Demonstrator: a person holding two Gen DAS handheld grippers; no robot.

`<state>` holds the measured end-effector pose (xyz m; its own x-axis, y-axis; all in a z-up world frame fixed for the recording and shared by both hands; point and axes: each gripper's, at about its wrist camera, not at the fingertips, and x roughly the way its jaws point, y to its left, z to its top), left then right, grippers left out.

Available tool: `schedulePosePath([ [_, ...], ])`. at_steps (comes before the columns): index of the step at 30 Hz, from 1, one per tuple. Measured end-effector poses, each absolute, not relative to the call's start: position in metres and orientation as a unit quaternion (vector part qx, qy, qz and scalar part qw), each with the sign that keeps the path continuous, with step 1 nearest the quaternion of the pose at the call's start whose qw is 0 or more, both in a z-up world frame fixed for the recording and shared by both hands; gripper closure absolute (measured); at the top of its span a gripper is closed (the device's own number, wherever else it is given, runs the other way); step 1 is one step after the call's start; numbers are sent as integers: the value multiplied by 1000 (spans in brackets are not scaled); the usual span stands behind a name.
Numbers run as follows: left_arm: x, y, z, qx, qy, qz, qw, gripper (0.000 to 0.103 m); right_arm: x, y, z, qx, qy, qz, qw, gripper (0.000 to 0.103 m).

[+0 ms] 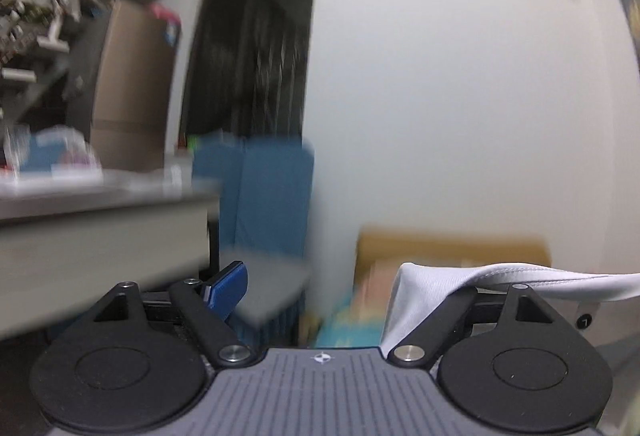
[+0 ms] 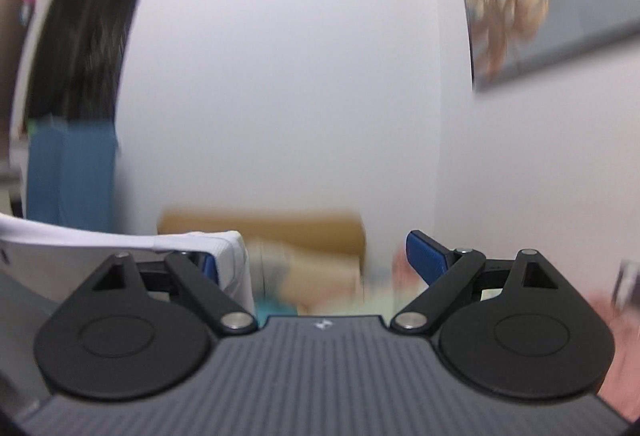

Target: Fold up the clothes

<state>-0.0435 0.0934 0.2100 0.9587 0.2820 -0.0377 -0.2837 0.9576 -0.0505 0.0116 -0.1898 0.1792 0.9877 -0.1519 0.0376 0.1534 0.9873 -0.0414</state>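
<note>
My fingers stand wide apart on both tools, and neither pair is pinched on anything. On the left gripper (image 1: 320,284) I can see one blue pad (image 1: 228,288) bare at the left; the other finger is hidden under a fold of white garment (image 1: 500,282), which is draped over it, not squeezed between the two. The right gripper (image 2: 320,260) mirrors that: its right-hand blue pad (image 2: 426,256) is bare, while the left-hand one sits half covered by the same white cloth (image 2: 120,238).

So the garment hangs between my two tools like washing on a line, one end hooked over each inner finger. I judge I have it spread in the air this way to let the fabric fall straight before laying it down for a fold (nothing clamps it, so a jerk could slip it off either finger).

The cloth itself looks like a fine ribbed knit, plain white, with a stitched hem showing at the right gripper's end. It runs taut along its top edge and drops out of sight below both cameras, so I cannot tell its full shape or what kind of garment it is.

Both cameras look level at a pale wall (image 2: 300,96); below it is a blurred cardboard box (image 1: 452,248). No tabletop shows under the cloth.
</note>
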Motion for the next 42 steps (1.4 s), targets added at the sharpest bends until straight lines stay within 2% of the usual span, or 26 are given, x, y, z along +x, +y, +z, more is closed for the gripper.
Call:
schedulePosePath([
  [5, -90, 84, 335, -12, -96, 122, 988, 14, -40, -205, 306, -4, -114, -64, 991, 13],
  [10, -134, 77, 440, -15, -159, 68, 985, 13, -96, -222, 402, 2, -195, -71, 978, 12],
  [14, -158, 64, 490, -9, -192, 36, 981, 10, -124, -228, 439, 1, -246, -90, 965, 12],
  [17, -147, 61, 496, -15, -170, 12, 985, 10, -115, -235, 440, -6, -247, -97, 964, 12],
  [21, -101, 63, 463, -13, -120, -1, 993, 9, -76, -242, 404, -5, -200, -92, 975, 12],
  [28, 38, 77, 325, -22, -5, -15, 1000, 8, 42, -232, 293, -27, -57, -94, 994, 12],
  [33, 167, 77, 216, -15, 89, 22, 996, 8, 183, -216, 214, -58, 52, -78, 994, 12],
  [42, 429, 112, 10, -16, 217, 105, 970, 9, 428, -189, 28, -45, 155, -50, 986, 12],
])
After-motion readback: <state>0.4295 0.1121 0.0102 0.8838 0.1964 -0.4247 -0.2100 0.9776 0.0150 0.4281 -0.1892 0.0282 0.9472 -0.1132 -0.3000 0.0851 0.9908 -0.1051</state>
